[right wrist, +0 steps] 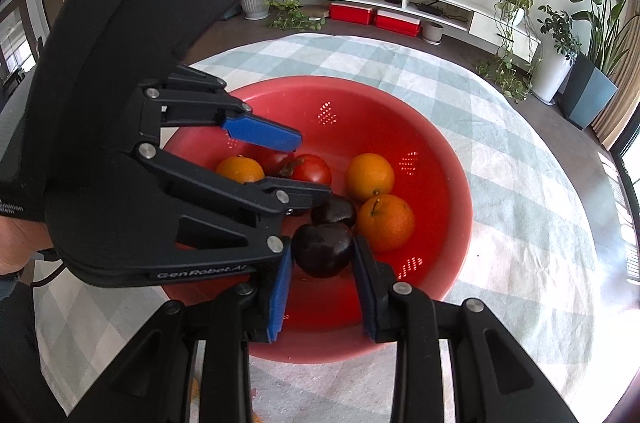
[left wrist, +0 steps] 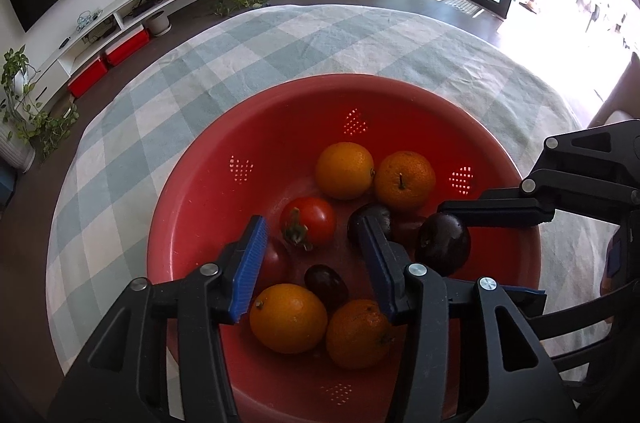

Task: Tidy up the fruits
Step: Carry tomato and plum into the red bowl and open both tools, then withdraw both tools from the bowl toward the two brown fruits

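The right tongs (right wrist: 320,287) grip a dark plum (right wrist: 322,249) low inside the red colander (right wrist: 448,183) on the desk; lifting it out to sort looks next. The left tongs (left wrist: 316,263) hover open above the tomato (left wrist: 310,221) and oranges, angled downward into the bowl

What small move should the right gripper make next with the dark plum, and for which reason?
Probably lift straight up. The right gripper has its two blue pads on either side of the dark plum, seemingly gripping it, low inside the red colander. An orange and another plum lie close behind, so moving sideways could bump them. The left gripper hovers open nearby.
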Demonstrator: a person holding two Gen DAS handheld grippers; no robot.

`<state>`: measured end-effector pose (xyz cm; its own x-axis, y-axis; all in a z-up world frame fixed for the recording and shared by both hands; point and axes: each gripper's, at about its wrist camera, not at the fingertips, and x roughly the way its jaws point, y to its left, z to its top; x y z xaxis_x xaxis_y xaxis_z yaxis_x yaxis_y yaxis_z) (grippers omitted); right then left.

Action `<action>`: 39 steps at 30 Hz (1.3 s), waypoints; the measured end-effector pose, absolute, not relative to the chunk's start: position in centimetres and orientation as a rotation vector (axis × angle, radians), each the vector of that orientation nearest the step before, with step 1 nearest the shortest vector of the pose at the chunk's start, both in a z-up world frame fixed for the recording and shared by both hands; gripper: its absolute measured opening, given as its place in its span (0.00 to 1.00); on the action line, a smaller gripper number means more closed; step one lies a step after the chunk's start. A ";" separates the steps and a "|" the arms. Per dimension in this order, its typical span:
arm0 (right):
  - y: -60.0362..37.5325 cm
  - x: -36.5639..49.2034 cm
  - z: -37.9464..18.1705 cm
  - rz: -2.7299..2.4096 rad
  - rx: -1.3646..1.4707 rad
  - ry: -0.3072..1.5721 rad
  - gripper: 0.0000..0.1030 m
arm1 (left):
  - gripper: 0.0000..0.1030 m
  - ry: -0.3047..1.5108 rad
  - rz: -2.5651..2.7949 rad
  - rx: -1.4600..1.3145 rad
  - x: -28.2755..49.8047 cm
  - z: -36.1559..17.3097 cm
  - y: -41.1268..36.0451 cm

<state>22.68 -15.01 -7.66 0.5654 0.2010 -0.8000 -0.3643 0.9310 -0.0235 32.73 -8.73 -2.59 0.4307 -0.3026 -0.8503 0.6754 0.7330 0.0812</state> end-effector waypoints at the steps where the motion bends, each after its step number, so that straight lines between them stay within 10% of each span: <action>1: -15.0 22.6 -7.6 0.335 -0.194 0.911 0.33 | 0.46 0.941 -0.637 0.444 32.7 -2.6 -8.6; 11: -15.2 21.7 -6.8 0.312 -0.199 0.877 0.50 | 0.59 0.889 -0.607 0.412 31.4 -0.8 -7.7; 18: -16.8 19.1 -3.1 0.325 -0.108 0.737 0.79 | 1.00 0.760 -0.545 0.229 28.4 3.9 -3.8; 39: -22.0 7.9 -4.0 0.287 0.242 0.724 0.92 | 1.00 0.814 -0.470 -0.008 11.8 0.0 1.6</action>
<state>7.86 -22.04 -3.99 0.7131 0.3392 -0.6136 -0.1731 0.9333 0.3147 11.83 1.63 0.05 0.5896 -0.4068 -0.6978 0.4005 0.8975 -0.1848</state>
